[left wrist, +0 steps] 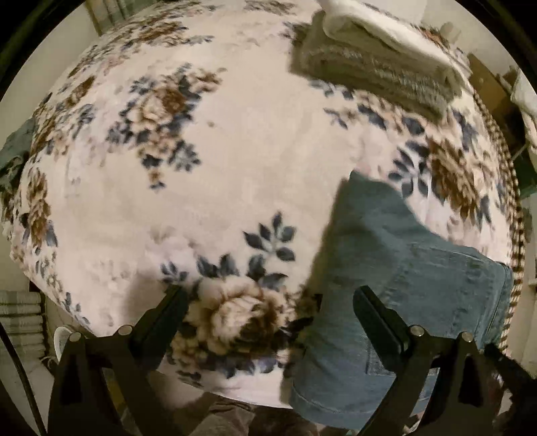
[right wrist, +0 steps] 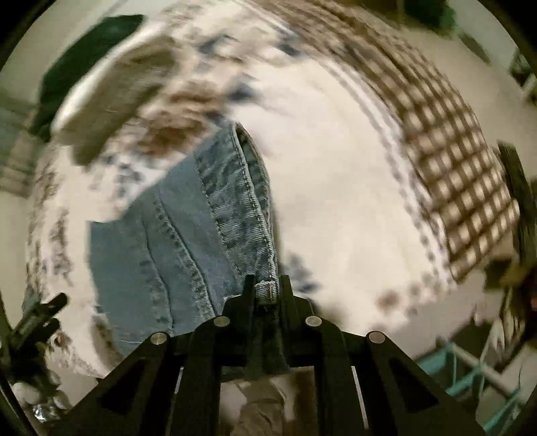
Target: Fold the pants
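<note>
I have one pair of blue denim pants (right wrist: 188, 231) to deal with, and it lies on the flowered blanket (left wrist: 208, 141) at the near right part of the bed. My right hand-held gripper (right wrist: 266, 288) is clenched on a small bit of the denim at the waist edge: the two fingers stand close together with a belt loop or hem corner pinched between them, and the cloth hangs away from them in a long fold with its seams showing. My left hand-held gripper (left wrist: 268, 302) is released, its two fingers spread wide over a large brown and cream flower of the blanket; the right finger hangs above the edge of the denim, and nothing sits between the pads.

Besides the pants I count two folded pieces stacked at the far side of the bed: a grey-brown ribbed one (left wrist: 372, 77) below and a white one (left wrist: 376, 23) on top of it. In the right wrist view they are too blurred to tell apart.

The surface is a soft, pale fleece blanket printed with brown flowers and dark blue leaves. Along its right side runs a brown and cream checked cloth (right wrist: 456, 167). Around the bed I see pale walls, a teal wire rack (right wrist: 470, 372) low at the right, and a dark green thing (right wrist: 87, 57) beyond the far edge, too blurred to name.
</note>
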Available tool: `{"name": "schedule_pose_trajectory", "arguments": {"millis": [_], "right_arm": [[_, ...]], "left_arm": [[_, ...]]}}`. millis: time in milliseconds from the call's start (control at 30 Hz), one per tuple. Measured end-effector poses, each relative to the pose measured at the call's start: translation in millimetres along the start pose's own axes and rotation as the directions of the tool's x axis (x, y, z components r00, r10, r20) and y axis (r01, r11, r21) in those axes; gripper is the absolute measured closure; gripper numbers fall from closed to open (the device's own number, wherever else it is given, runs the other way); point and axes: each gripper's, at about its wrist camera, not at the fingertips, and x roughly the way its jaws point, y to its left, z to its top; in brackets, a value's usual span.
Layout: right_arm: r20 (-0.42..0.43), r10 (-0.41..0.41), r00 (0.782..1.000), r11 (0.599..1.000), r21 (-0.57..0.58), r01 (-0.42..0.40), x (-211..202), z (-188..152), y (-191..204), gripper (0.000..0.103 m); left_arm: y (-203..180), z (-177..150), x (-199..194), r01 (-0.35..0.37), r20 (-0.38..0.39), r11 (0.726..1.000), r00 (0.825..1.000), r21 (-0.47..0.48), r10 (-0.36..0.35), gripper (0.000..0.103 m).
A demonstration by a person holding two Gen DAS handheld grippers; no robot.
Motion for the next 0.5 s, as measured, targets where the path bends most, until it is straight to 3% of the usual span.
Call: {"name": "schedule_pose_trajectory", "arguments": {"millis": [67, 100, 167, 200, 233, 300, 367, 433, 467, 500], "right_arm": [[-0.089, 0.014, 0.996, 1.0, -0.001, -0.014, 19.8, 2.8, -11.9, 0.074], [-0.099, 0.009, 0.995, 1.0, -0.005, -0.009, 21.7, 6.1, -12.0, 0.063], [-0.094, 0.024, 0.995, 1.0, -0.013, -0.025, 15.5, 18.5, -13.0, 0.052], [-0.067, 0.058, 0.996, 0.998, -0.017, -0.06, 6.9, 26.2, -11.0, 0.024], [-0.036, 0.081, 0.996, 0.996, -0.027, -0.082, -0.3, 33.1, -8.5, 0.003], [0.009, 0.136, 0.991, 0.989, -0.064, -0.135, -7.8, 50.6, -1.6, 0.003], [-0.029, 0.155, 0.987, 0.986, -0.055, -0.157, 6.5, 67.6, 3.3, 0.003], [-0.099, 0.233, 0.967, 0.972, 0.015, -0.232, 34.8, 83.0, 1.3, 0.006], [-0.131, 0.259, 0.957, 0.966, 0.044, -0.256, 47.6, 87.0, 2.5, 0.012], [-0.145, 0.29, 0.946, 0.957, 0.064, -0.284, 56.8, 89.0, 2.6, 0.044]], "left_arm": [[-8.5, -1.5, 12.1, 0.009, -0.028, 1.0, 1.0, 0.009, -0.009, 0.003], [-11.4, -2.3, 15.9, 0.015, -0.038, 1.0, 0.999, 0.013, -0.015, 0.003], [-17.5, -1.2, 21.1, 0.022, -0.048, 1.0, 0.999, 0.018, -0.022, 0.003], [-19.8, 0.2, 22.2, 0.027, -0.049, 0.999, 0.998, 0.019, -0.026, 0.003], [-22.1, 2.2, 22.9, 0.033, -0.046, 0.999, 0.998, 0.02, -0.033, 0.003], [-27.3, 8.5, 24.7, 0.038, -0.036, 0.999, 0.999, 0.019, -0.037, 0.003], [-32.3, 16.4, 28.2, 0.048, -0.032, 0.999, 0.998, 0.017, -0.047, 0.003], [-39.6, 27.2, 33.3, 0.05, -0.029, 0.999, 0.998, 0.019, -0.049, 0.003], [-42.4, 32.5, 35.7, 0.046, -0.025, 0.999, 0.999, 0.021, -0.045, 0.003], [-45.7, 40.0, 38.7, 0.048, -0.017, 0.999, 0.999, 0.027, -0.047, 0.003]]}}
